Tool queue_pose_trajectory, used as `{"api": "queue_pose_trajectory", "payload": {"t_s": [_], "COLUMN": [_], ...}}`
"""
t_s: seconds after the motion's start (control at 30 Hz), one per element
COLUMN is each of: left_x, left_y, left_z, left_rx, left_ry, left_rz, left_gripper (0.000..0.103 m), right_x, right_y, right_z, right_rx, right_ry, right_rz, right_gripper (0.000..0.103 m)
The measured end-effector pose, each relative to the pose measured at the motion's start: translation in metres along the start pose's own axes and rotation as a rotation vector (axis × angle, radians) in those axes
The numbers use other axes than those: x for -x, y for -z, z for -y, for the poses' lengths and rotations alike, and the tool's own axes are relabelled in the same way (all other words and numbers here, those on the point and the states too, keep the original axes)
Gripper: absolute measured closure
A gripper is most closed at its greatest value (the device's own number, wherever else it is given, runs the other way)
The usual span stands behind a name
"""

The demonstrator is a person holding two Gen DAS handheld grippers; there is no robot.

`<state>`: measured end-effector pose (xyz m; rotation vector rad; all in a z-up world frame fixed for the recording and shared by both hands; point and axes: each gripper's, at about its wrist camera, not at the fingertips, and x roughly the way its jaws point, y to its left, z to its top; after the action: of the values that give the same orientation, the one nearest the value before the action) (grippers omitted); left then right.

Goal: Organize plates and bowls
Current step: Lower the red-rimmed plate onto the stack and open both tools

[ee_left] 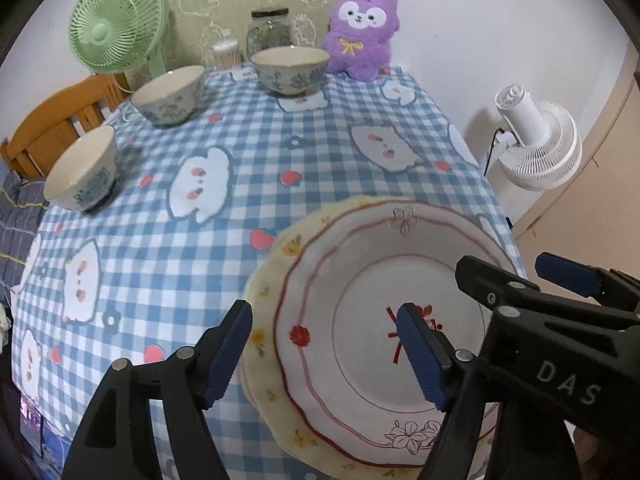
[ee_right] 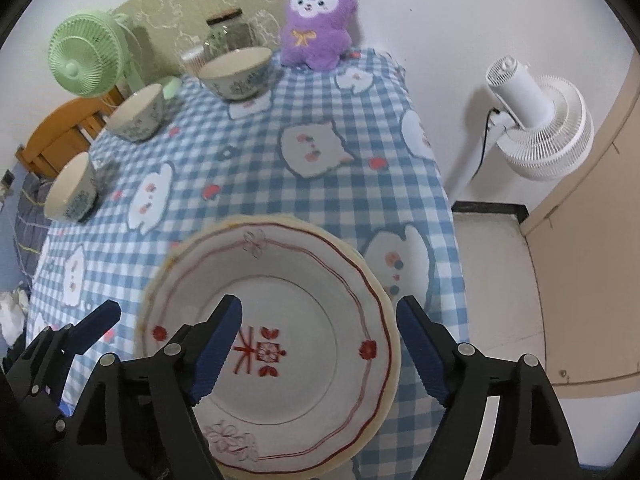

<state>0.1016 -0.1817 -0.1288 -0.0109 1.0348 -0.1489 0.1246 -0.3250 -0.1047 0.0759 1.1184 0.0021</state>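
A white plate with red trim (ee_left: 372, 280) lies on top of a cream floral plate (ee_left: 264, 280) at the near right of the checkered table; the stack also shows in the right wrist view (ee_right: 304, 292). Three floral bowls stand along the left and back: near (ee_left: 82, 176), middle (ee_left: 170, 94), far (ee_left: 290, 68). My left gripper (ee_left: 326, 350) is open over the stack's left rim. My right gripper (ee_right: 320, 352) is open above the stack's right side; it also shows in the left wrist view (ee_left: 516, 284). Both are empty.
A purple plush (ee_left: 362, 32), a glass jar (ee_left: 270, 30) and a small container (ee_left: 226, 54) stand at the table's back. A green fan (ee_left: 116, 26) and a wooden chair (ee_left: 60, 120) are at the left. A white fan (ee_left: 536, 148) stands on the floor at the right.
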Motion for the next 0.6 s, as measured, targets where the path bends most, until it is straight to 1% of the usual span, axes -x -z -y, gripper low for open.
{"api": "queue_pose_trajectory", "payload": {"t_s": [0.17, 0.27, 0.43, 0.6], "left_x": [0.017, 0.029, 0.043, 0.057], "left_y": [-0.011, -0.017, -0.023, -0.032], "left_z": [-0.008, -0.014, -0.028, -0.049], "left_rx": [0.018, 0.022, 0.048, 0.050], "left_ry": [-0.021, -0.026, -0.035, -0.048], "left_rz": [0.035, 0.063, 0.096, 0.119], "left_gripper": [0.018, 0.018, 0.018, 0.018], "right_x": [0.015, 0.023, 0.037, 0.045], "right_y": [-0.008, -0.014, -0.022, -0.034], "right_z": [-0.013, -0.021, -0.042, -0.066], "right_rx": [0.017, 0.017, 0.042, 0.025], "right_ry": [-0.024, -0.022, 0.003, -0.023], "right_rz": [0.022, 0.032, 0.054, 0.041], "right_gripper": [0.020, 0.020, 0.020, 0.020]}}
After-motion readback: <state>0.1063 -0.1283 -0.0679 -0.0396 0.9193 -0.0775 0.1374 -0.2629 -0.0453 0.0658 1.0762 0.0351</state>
